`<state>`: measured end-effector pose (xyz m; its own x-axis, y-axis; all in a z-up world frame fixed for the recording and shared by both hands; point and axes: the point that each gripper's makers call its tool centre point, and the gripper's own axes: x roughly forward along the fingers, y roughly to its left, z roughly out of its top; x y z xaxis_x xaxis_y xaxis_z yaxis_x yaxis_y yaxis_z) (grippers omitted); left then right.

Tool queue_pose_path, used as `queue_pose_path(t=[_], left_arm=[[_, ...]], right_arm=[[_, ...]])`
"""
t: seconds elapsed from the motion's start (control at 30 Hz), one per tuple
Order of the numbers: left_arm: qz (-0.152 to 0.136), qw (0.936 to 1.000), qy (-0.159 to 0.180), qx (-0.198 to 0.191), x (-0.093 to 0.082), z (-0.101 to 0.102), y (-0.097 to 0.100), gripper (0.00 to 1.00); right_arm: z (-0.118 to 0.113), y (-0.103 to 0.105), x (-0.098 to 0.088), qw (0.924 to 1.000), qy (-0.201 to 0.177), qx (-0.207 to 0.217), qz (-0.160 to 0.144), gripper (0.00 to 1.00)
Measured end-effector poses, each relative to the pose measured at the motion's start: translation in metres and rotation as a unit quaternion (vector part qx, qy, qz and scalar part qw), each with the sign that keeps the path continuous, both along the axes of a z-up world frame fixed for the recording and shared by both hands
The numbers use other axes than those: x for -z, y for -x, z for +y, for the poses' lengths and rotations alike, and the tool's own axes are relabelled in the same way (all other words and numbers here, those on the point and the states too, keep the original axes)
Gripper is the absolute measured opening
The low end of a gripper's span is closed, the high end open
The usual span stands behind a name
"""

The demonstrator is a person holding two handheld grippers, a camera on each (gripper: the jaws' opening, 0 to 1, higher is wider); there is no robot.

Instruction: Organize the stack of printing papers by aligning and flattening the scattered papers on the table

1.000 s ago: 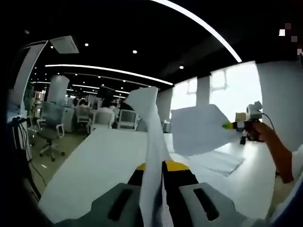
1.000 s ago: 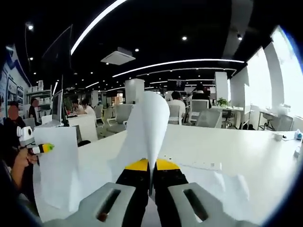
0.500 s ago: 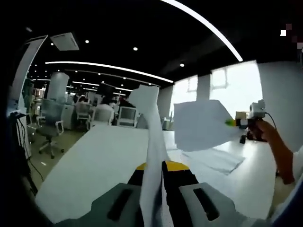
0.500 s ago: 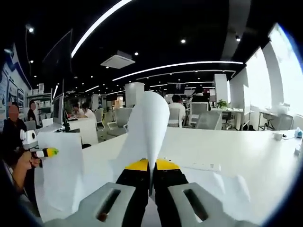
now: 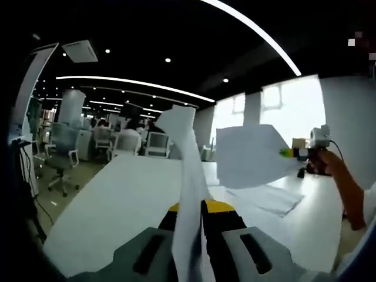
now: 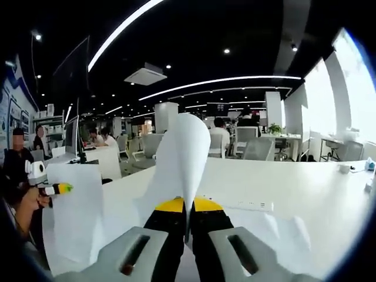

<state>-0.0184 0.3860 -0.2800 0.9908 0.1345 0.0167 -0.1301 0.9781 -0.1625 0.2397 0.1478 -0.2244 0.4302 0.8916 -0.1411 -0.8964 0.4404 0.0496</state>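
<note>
Left gripper view — paper [image 5: 187, 176] upright, pinched edge-on.

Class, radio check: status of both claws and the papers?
Left claw shut on one sheet. Right claw shut on another sheet. More papers flat on table. Nothing obstructing.

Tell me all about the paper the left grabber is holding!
The sheet of paper is plain white and thin. The left gripper pinches its lower part between shut jaws, so it stands upright and edge-on, bending a little, with its top corner curling left. It hangs above the white table. From the right gripper view it looks flat.
</note>
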Motion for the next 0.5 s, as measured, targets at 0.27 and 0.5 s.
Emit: queue_pose_path(t=[0.27, 0.5], left_arm=[[0.002, 1.0, 0.001, 0.001, 0.001, 0.0011, -0.0003, 0.06], [0.002, 1.0, 0.001, 0.002, 0.0011, 0.0005, 0.0001, 0.06]], right_arm=[[-0.0021, 0.0002, 0.001, 1.0, -0.005, 0.004, 0.002, 0.0], [-0.003, 0.0082, 0.0063, 0.9999, -0.011, 0.002, 0.008, 0.0]])
